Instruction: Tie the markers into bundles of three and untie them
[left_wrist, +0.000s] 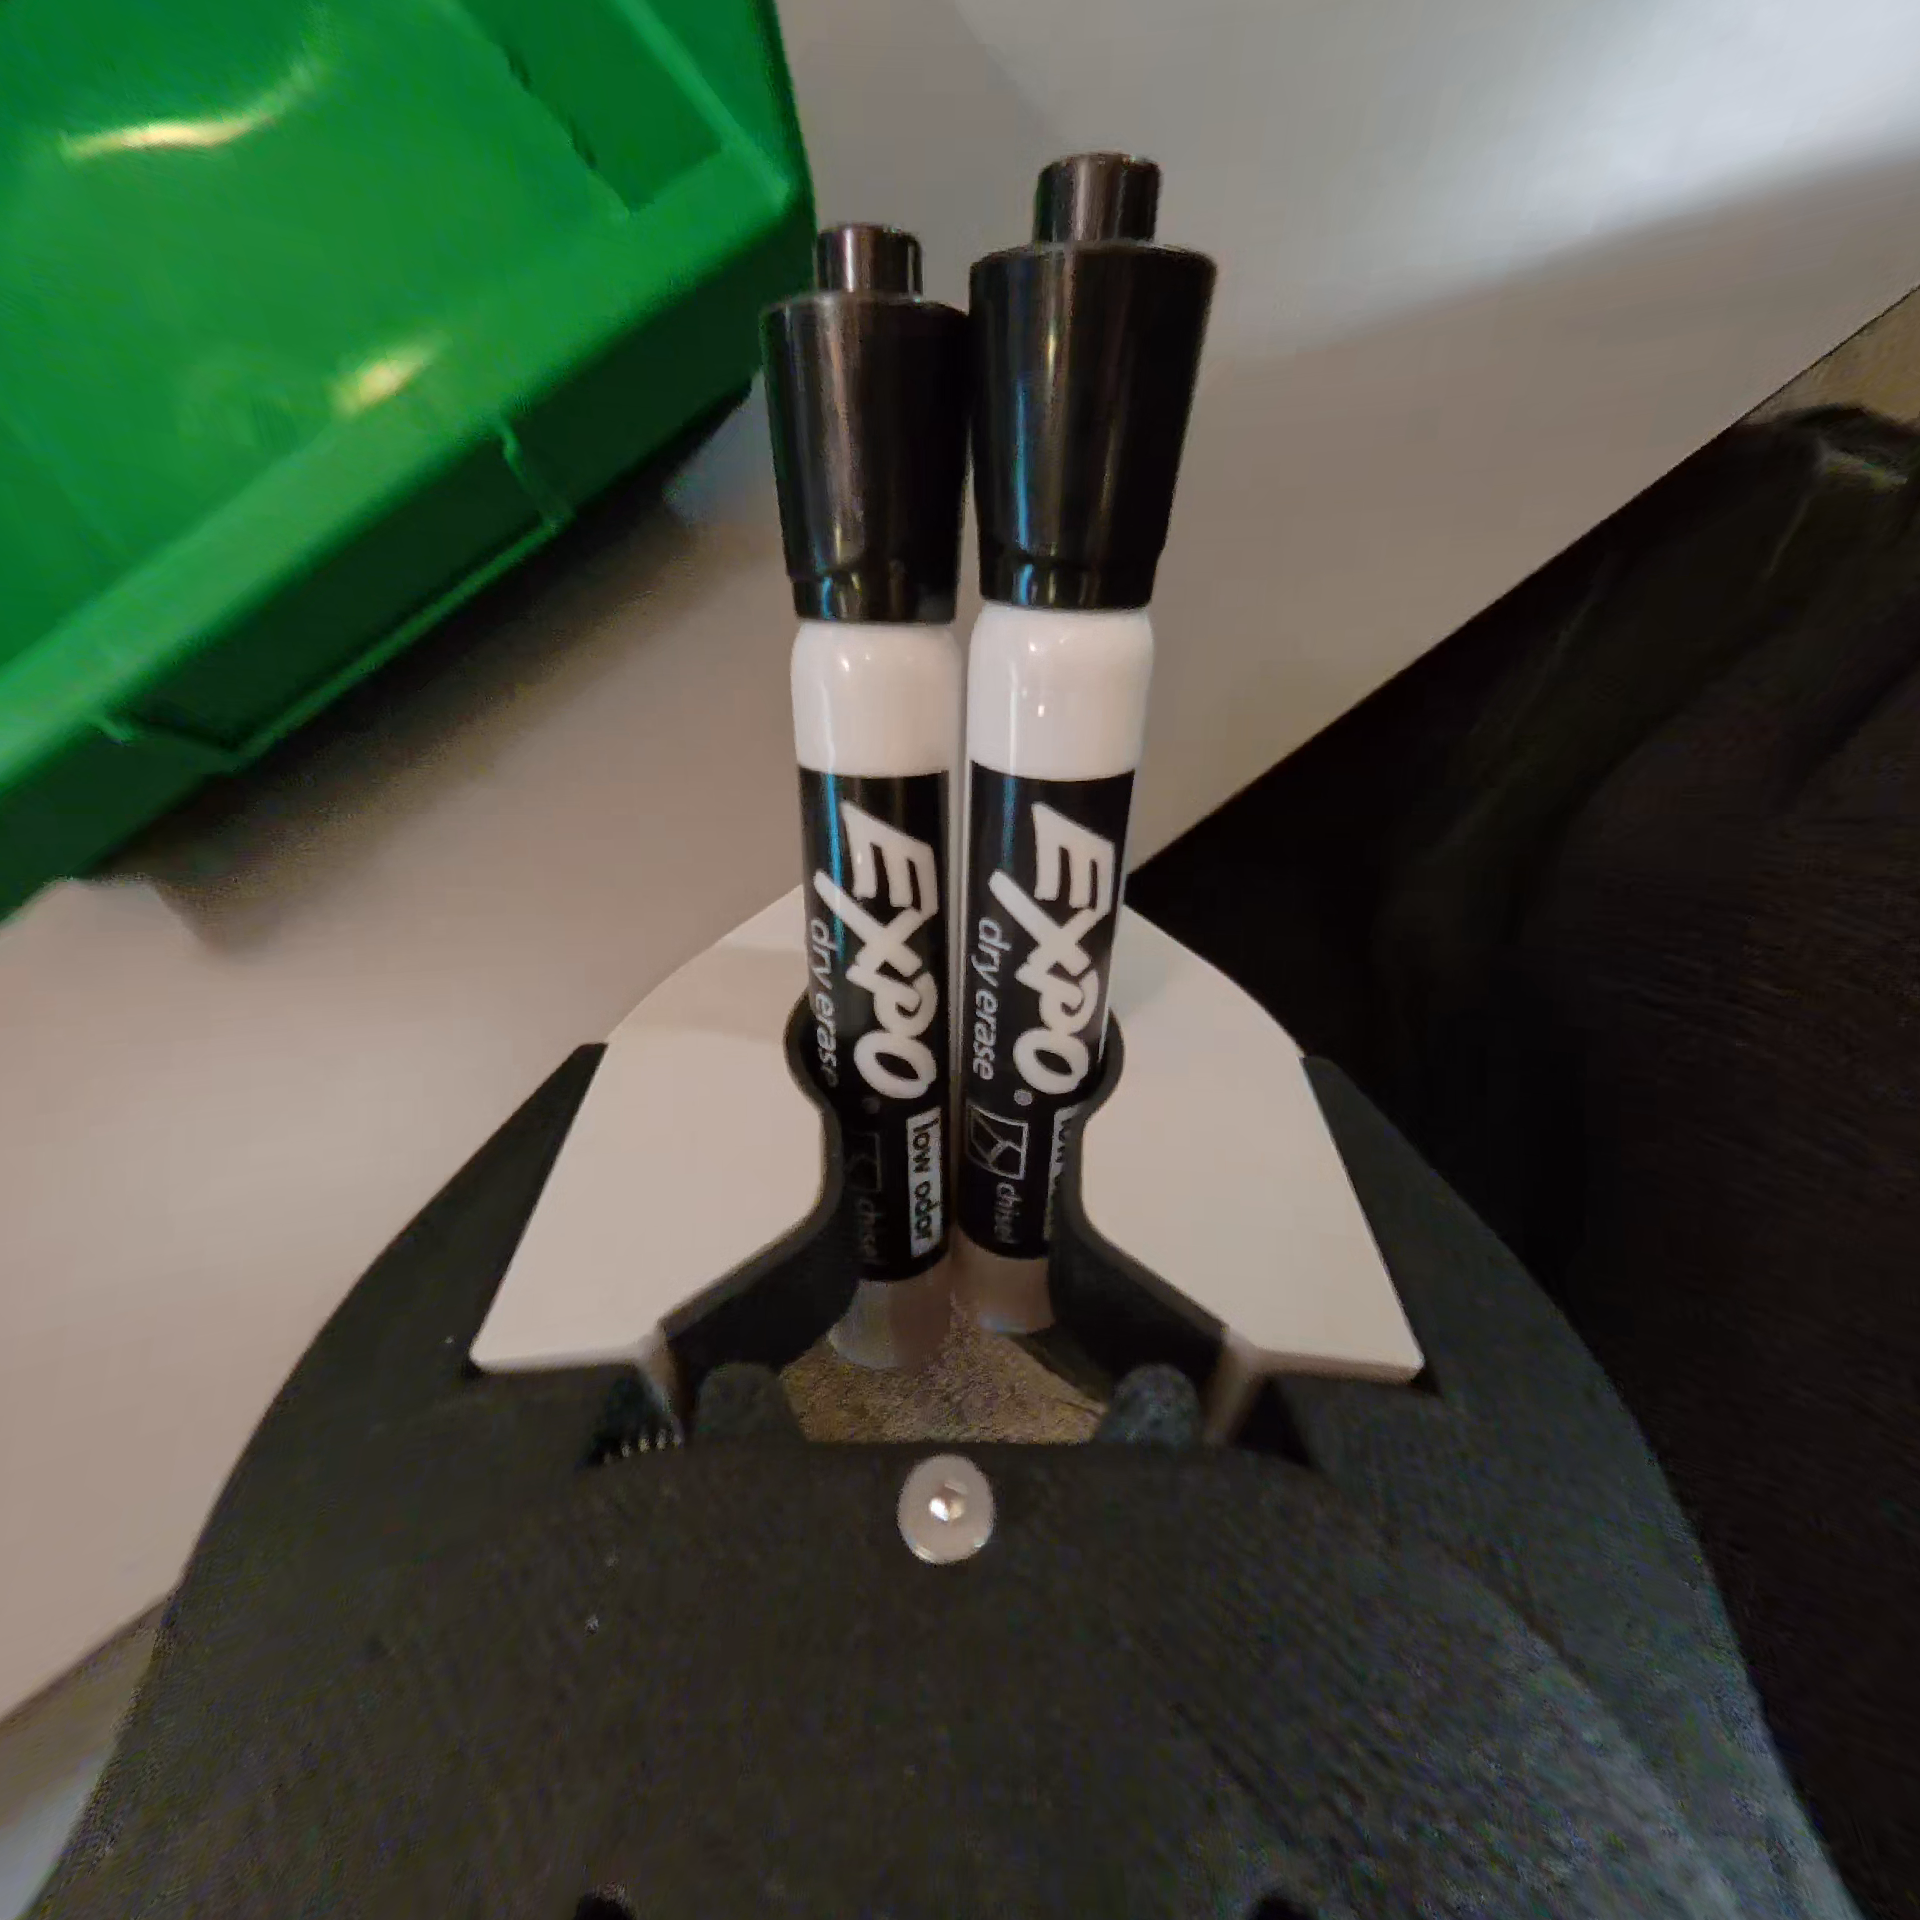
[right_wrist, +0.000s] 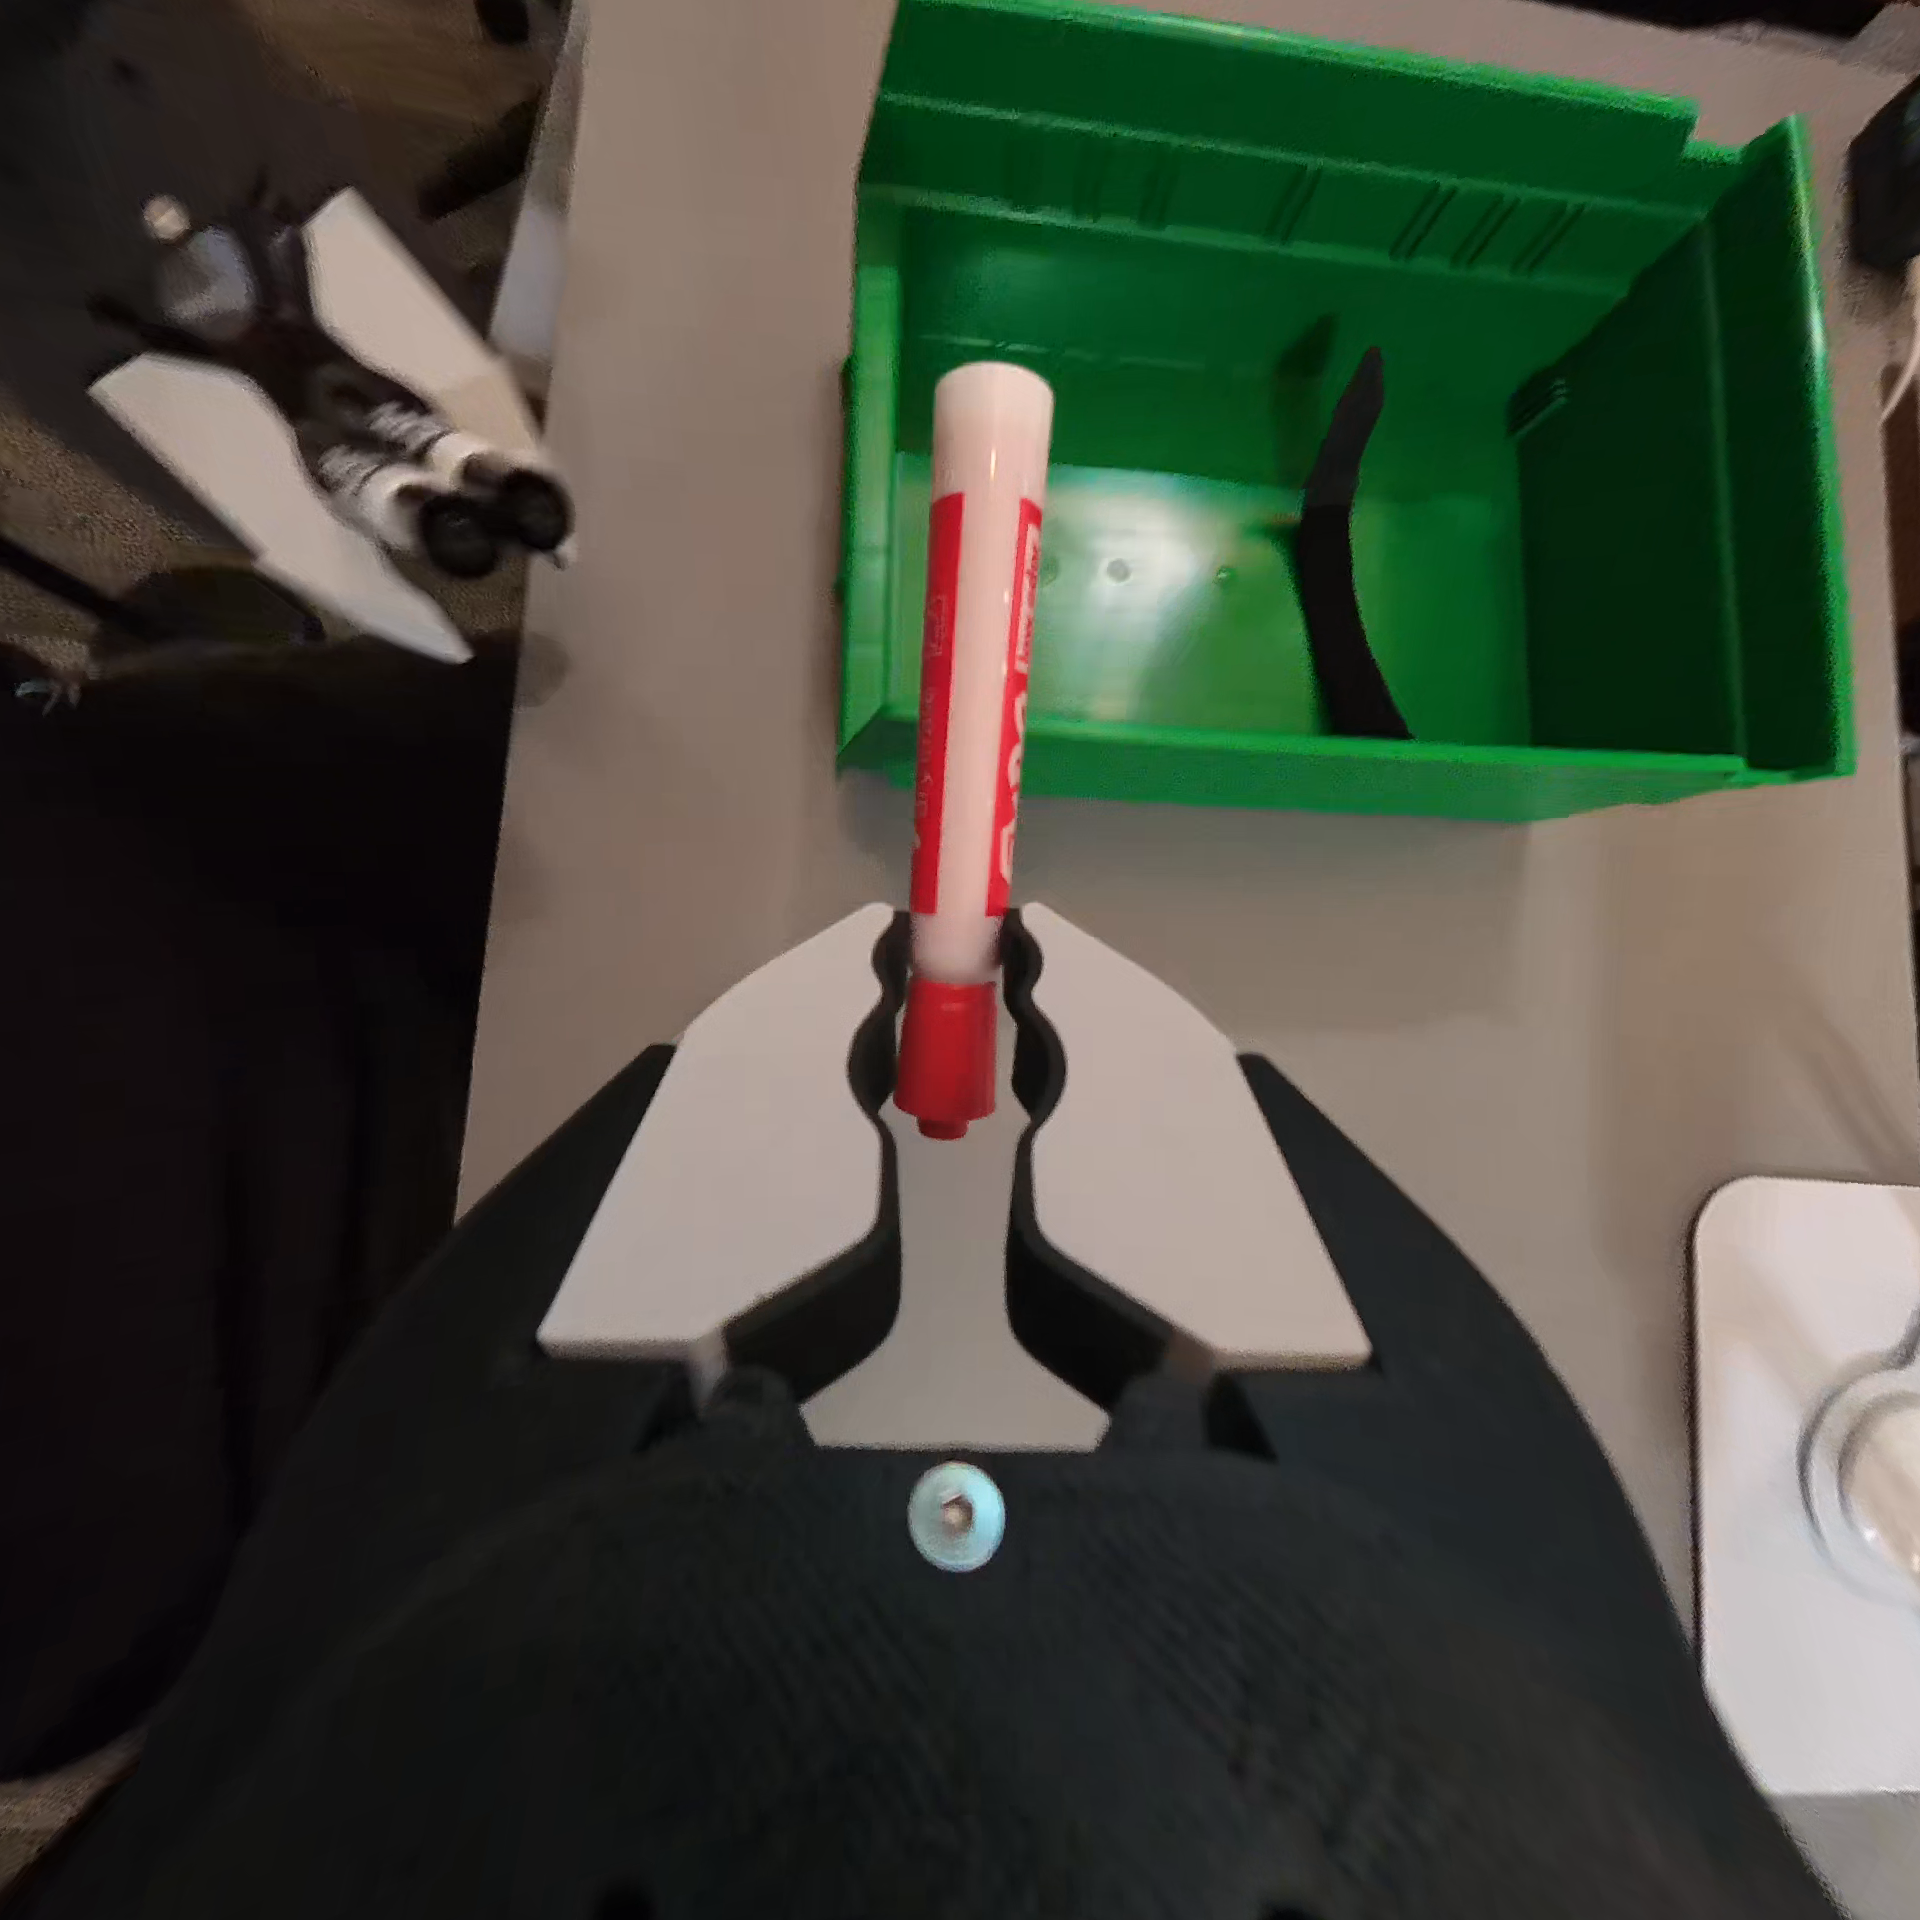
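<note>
My left tool (left_wrist: 951, 1049) is clamped on two black markers (left_wrist: 977, 727) side by side, gripped low on their barrels. Their long axes run straight out along my fingers, black caps pointing away from me and their plain ends back toward my palm. The pair hangs over the edge of the table (left_wrist: 1351, 260), with the green bin (left_wrist: 312, 416) just off to the left of the caps and a dark area, which I cannot identify, to the right.

My right tool (right_wrist: 951, 997) is closed narrow on a red marker (right_wrist: 982, 644), pinched at the neck where the white barrel meets the red cap. This one lies the other way round: the cap points back toward me and the white blunt end points outward. Its axis also runs along my fingers, leaning slightly right, and the far end shows in front of the bin's (right_wrist: 1351, 769) near left corner. I cannot tell whether it is over the rim or short of it.

As for progress, I judge nothing is put down yet: all three markers are in my grip and none lies in the bin. The bin holds only a curved black piece (right_wrist: 1351, 582) standing on its floor. From the right view my left tool (right_wrist: 343, 436) shows well off to the left, beyond the table edge. A white object (right_wrist: 1808, 1455) sits at the table's right edge, its kind unclear.
</note>
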